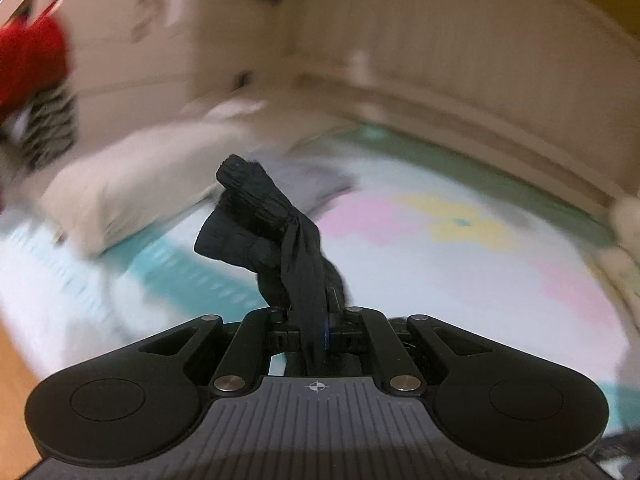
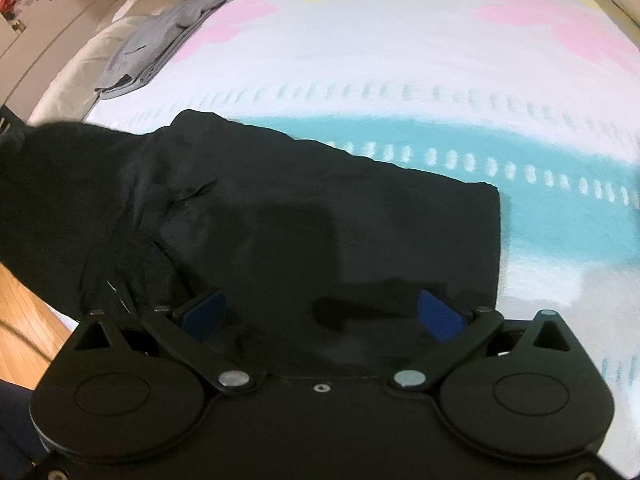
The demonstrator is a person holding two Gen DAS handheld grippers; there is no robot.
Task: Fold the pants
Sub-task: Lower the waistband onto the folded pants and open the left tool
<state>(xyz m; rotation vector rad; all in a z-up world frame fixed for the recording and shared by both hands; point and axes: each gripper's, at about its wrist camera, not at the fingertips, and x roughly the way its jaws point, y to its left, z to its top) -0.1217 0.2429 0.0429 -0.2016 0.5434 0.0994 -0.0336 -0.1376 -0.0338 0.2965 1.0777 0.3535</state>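
Note:
The black pants (image 2: 304,216) lie spread on the flowered bedspread (image 2: 400,60), their straight edge at the right and bunched folds at the left. My right gripper (image 2: 322,312) is open just above them, its blue pads (image 2: 438,314) wide apart and empty. In the left wrist view my left gripper (image 1: 316,320) is shut on a bunched part of the black pants (image 1: 264,220), with the ribbed band sticking up beyond the fingers, lifted above the bed. That view is blurred.
A folded grey garment (image 2: 160,40) lies at the bed's far left, next to a cream pillow (image 1: 136,184). A beige headboard (image 1: 460,80) curves behind the bed. Wooden floor (image 2: 28,320) shows at the left. A red object (image 1: 28,60) is at the far left.

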